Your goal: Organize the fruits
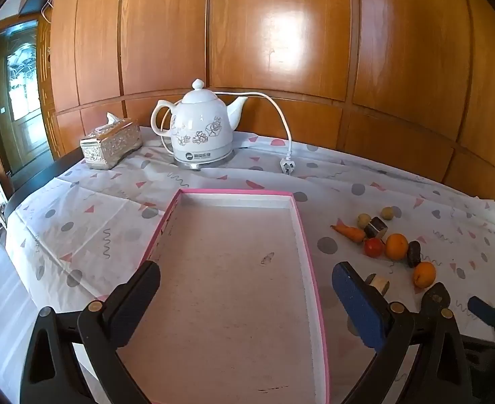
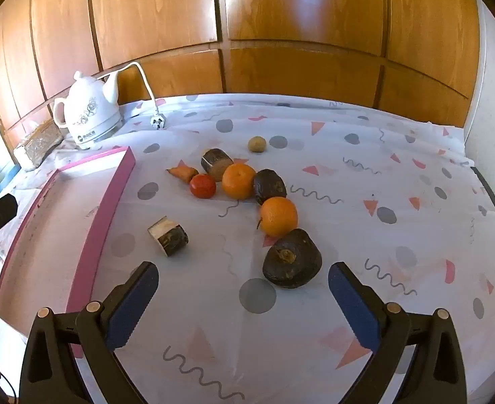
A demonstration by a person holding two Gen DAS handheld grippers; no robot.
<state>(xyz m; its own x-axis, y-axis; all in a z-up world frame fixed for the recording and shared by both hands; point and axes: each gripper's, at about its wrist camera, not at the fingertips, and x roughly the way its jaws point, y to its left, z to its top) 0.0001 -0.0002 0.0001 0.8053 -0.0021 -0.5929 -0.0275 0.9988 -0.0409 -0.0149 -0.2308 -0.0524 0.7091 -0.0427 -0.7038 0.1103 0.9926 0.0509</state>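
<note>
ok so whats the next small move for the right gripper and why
Probably ease the right gripper forward and down around the dark fruit. Its jaws are open with nothing between them, that fruit lies nearest, just ahead and slightly right of centre, and the pink tray on the left holds no fruit yet.

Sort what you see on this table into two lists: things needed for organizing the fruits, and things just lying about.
Needed for the job:
pink tray
two oranges
red tomato
dark avocados
carrot piece

Just lying about:
white kettle
its loose plug
tissue box
</note>
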